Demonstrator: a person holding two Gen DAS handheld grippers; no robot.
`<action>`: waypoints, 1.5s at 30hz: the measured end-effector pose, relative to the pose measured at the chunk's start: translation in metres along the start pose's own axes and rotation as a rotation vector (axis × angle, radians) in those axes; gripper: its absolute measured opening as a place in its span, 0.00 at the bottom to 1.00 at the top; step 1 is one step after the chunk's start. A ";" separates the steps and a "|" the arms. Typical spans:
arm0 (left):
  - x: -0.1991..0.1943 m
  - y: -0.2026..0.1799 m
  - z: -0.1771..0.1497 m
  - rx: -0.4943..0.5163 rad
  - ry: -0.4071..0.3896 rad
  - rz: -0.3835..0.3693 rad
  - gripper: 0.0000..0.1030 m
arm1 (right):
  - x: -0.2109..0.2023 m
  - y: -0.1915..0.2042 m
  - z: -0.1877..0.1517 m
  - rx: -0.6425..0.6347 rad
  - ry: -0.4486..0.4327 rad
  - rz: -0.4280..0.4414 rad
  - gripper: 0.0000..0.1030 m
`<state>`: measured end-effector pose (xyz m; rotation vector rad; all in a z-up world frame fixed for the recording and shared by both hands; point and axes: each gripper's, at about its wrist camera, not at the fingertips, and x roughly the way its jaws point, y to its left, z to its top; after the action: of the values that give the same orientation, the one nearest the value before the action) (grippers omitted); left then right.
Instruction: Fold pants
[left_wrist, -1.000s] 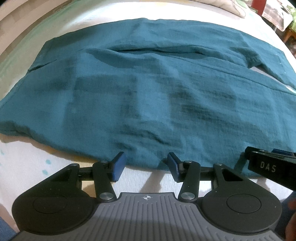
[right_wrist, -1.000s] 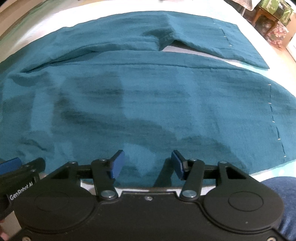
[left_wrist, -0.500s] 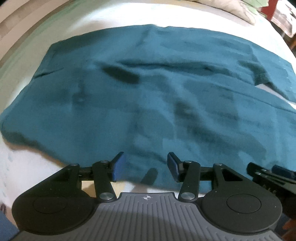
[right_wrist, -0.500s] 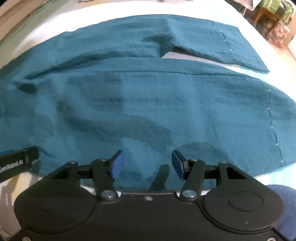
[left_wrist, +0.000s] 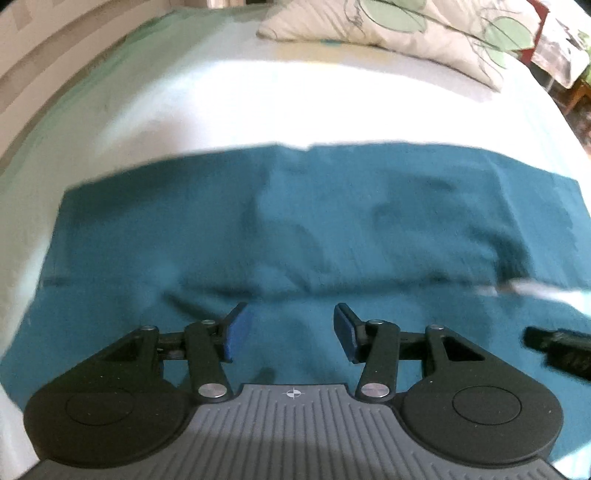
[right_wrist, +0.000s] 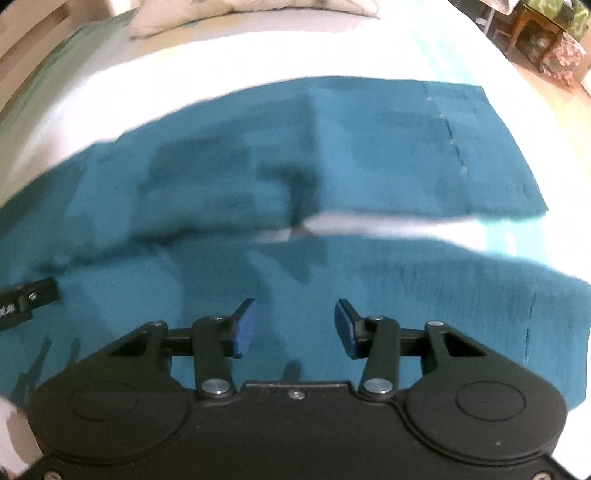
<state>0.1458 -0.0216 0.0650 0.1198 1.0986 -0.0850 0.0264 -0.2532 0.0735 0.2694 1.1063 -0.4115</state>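
Observation:
The teal pants (left_wrist: 332, 221) lie flat on the white bed sheet (left_wrist: 258, 103). In the right wrist view the two legs of the pants (right_wrist: 369, 147) run to the right, with a thin strip of sheet between them. My left gripper (left_wrist: 290, 332) hovers open above the cloth, with nothing between its blue pads. My right gripper (right_wrist: 294, 328) is also over the cloth; its jaws are closing, with nothing held between them. Each view shows the tip of the other gripper: the right gripper (left_wrist: 557, 347) at the right edge and the left gripper (right_wrist: 26, 302) at the left edge.
A leaf-patterned pillow (left_wrist: 406, 29) lies at the far end of the bed. Wooden furniture (right_wrist: 543, 33) stands beyond the bed at the upper right. A pale wall or headboard runs along the left side.
Both grippers have moved from the near edge of the pants forward over them and upward, so the far edge and the pillow now show. The right jaws stand slightly narrower.

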 end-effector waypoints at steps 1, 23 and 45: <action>0.005 0.001 0.007 0.002 -0.008 0.009 0.47 | 0.004 -0.003 0.009 0.008 0.001 -0.008 0.52; 0.098 0.010 0.044 0.038 0.045 0.018 0.49 | 0.120 -0.047 0.206 0.424 -0.099 -0.165 0.52; 0.085 0.040 0.073 -0.111 0.065 -0.107 0.47 | 0.086 -0.064 0.164 0.341 -0.059 -0.033 0.08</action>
<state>0.2537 0.0067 0.0239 -0.0363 1.1717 -0.1164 0.1632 -0.3936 0.0653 0.5356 0.9807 -0.6349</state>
